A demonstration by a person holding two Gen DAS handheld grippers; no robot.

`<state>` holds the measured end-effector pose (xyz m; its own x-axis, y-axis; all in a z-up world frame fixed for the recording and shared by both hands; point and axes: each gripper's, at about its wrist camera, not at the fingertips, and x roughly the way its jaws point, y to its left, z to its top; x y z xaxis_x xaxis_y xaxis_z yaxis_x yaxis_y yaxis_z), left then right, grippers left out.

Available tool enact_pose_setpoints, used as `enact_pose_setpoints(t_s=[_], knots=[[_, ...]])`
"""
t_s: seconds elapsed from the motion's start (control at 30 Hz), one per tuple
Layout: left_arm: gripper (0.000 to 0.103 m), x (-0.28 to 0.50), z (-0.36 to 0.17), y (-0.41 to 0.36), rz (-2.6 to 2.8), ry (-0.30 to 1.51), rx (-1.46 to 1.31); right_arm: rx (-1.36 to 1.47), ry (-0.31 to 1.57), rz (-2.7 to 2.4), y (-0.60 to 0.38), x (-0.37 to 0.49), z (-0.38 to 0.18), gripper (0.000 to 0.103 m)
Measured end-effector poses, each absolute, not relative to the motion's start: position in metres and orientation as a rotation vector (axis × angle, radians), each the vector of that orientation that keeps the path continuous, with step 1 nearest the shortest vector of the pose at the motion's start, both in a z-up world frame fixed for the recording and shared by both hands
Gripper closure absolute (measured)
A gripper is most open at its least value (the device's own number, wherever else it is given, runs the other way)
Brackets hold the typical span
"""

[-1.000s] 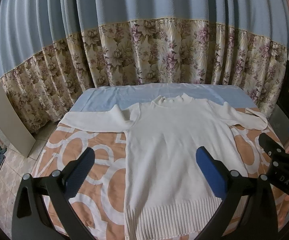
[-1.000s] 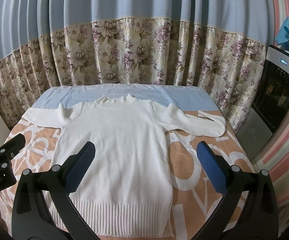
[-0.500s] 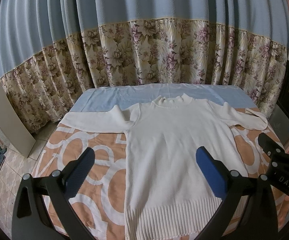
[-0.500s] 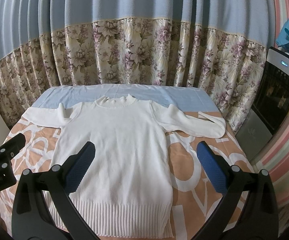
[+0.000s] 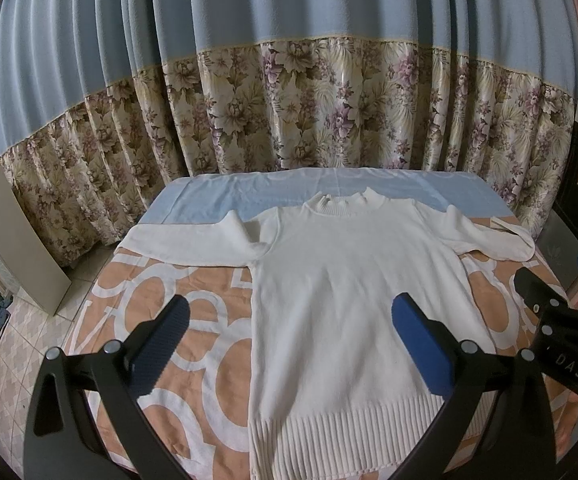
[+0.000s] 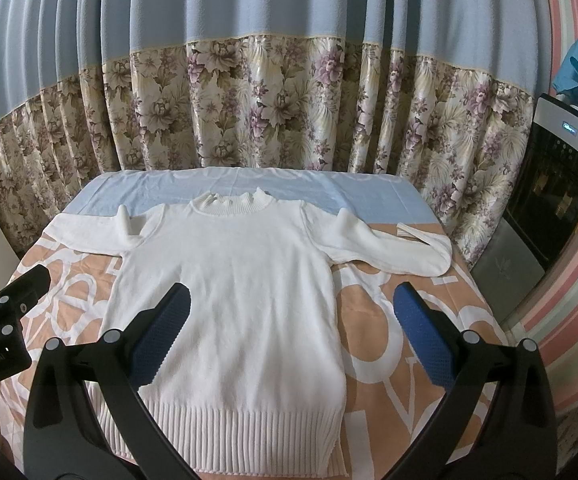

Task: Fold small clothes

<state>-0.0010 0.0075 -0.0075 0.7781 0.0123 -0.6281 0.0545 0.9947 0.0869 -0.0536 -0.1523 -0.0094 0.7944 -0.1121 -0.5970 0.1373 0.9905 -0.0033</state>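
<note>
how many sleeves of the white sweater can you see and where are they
2. One sleeve stretches out from the white sweater toward the left side of the bed; the other sleeve stretches toward the right side, its cuff end folded back. Neither is hidden.

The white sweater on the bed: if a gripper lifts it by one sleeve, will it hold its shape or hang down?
The white sweater looks like soft knit lying limp, so it would probably droop. Its right sleeve is already bent back on itself, which suggests floppiness. The ribbed hem may stretch under its own weight.
</note>
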Motion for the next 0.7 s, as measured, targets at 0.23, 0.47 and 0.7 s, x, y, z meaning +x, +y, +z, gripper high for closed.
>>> enact_pose_setpoints(t_s=[0.23,0.47,0.7], knots=[[0.002,0.0002,-0.0083,0.0103,-0.021,0.679,0.103,0.040,0.640,-0.134,-0.1528,-0.0522,-0.0109,0.003],[0.002,-0.0005,-0.0080,0.0128,-0.021,0.680,0.102,0.038,0.641,-0.134,-0.1536,-0.0500,-0.0124,0.003],[0.002,-0.0004,-0.0082,0.0128,-0.022,0.681,0.103,0.038,0.642,-0.135,-0.1531,-0.0464,-0.0137,0.003]])
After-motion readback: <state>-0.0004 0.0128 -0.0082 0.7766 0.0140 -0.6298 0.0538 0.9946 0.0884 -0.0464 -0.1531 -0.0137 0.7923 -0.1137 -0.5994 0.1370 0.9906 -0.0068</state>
